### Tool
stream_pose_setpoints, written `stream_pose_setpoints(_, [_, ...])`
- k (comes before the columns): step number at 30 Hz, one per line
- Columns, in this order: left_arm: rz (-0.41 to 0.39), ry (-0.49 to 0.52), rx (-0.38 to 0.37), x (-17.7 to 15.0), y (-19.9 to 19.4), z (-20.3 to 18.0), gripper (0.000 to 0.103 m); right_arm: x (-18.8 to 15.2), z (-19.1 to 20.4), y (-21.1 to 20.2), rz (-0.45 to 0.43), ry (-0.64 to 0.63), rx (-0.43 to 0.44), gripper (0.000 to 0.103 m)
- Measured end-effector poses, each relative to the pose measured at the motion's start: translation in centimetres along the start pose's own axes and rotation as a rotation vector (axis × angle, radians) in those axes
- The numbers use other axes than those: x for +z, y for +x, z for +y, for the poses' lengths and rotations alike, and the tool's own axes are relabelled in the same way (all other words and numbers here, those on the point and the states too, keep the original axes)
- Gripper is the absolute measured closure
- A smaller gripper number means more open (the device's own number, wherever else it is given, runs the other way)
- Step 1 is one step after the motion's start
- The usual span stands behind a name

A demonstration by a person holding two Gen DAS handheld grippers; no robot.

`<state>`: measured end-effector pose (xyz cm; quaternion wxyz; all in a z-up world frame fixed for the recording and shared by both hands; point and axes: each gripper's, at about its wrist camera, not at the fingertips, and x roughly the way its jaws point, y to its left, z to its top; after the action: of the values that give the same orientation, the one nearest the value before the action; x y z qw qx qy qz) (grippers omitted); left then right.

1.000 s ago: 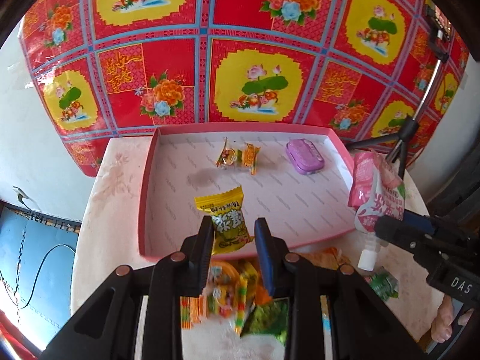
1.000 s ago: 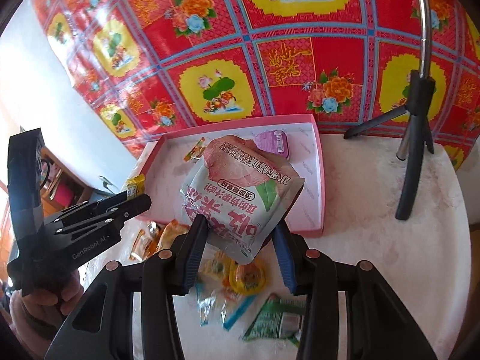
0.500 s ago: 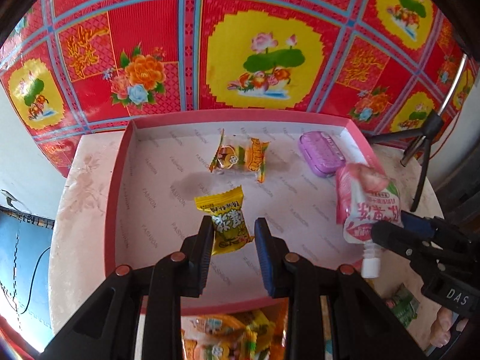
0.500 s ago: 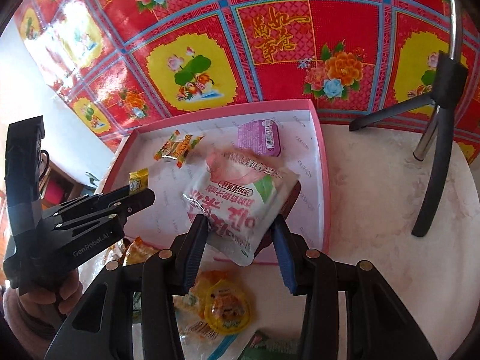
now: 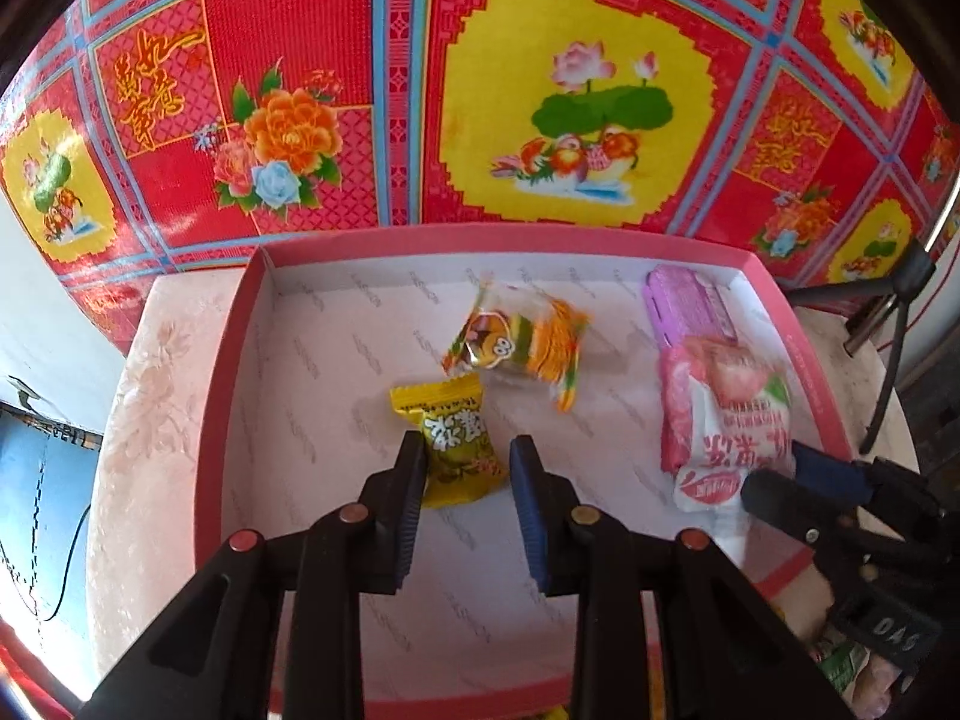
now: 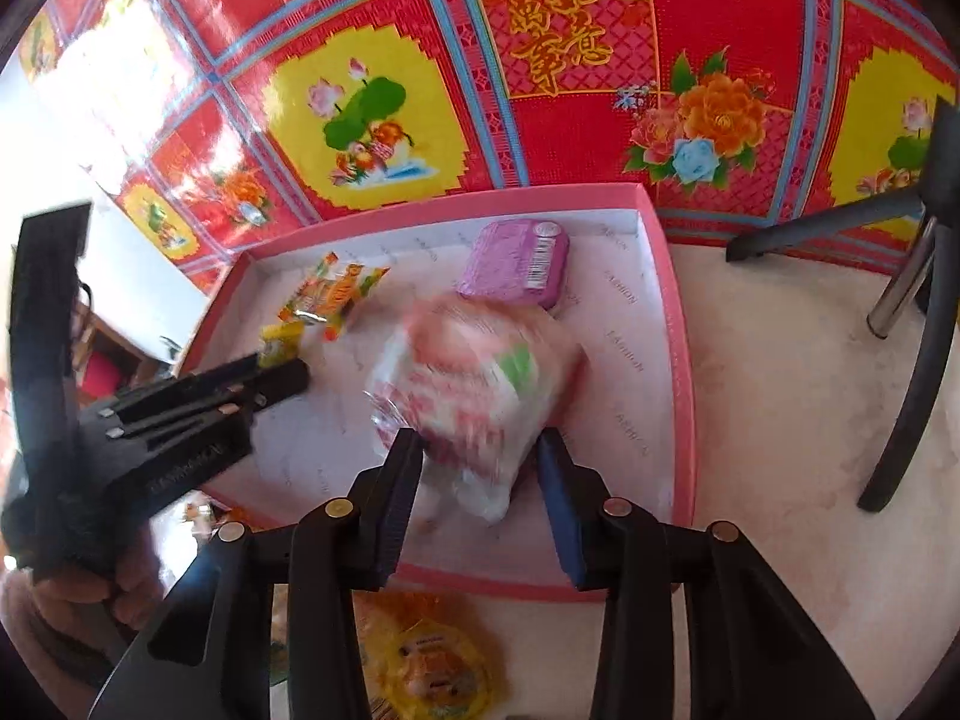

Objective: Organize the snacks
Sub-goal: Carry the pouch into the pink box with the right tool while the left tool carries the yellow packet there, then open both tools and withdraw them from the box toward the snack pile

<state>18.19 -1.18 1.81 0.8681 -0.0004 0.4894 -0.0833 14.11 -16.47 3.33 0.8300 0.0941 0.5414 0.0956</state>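
Snacks are going into a shallow pink tray (image 5: 228, 396) with a white floor, set on a pale marbled table (image 5: 150, 396). Over the tray, the left gripper (image 5: 465, 468) is clamped on a yellow candy packet (image 5: 456, 438). The right gripper (image 6: 480, 468) reaches over the tray's near right part with a pink-and-white spouted pouch (image 6: 474, 384) between its jaws, which are closing — the pouch is blurred, so pad contact cannot be told.

Lying in the tray beyond the yellow packet is an orange-and-green wrapped snack (image 5: 516, 348). A purple box (image 6: 516, 264) sits near the tray's far right corner.

Only the right wrist view shows loose snacks (image 6: 432, 660) on the table in front of the tray, the barcode label on the purple box, and a person's hand (image 6: 78, 606) gripping the left tool's handle. Only the left wrist view shows the yellow packet's printed face. A red-and-yellow floral cloth (image 5: 570, 108) hangs behind the tray, and black tripod legs (image 6: 900, 360) stand to its right.
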Motion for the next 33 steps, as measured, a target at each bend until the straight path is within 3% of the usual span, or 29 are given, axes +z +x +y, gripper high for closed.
stream_pose_setpoints(15, [0.016, -0.032, 0.025, 1.3, 0.2, -0.4, 0.07, 0.7, 0.1, 0.5, -0.006, -0.012, 0.021, 0.062])
stream_pose_setpoints(33, [-0.004, -0.055, 0.004, -1.1, -5.4, -0.7, 0.068, -0.9, 0.4, -2.9, -0.057, -0.017, 0.066, 0.051])
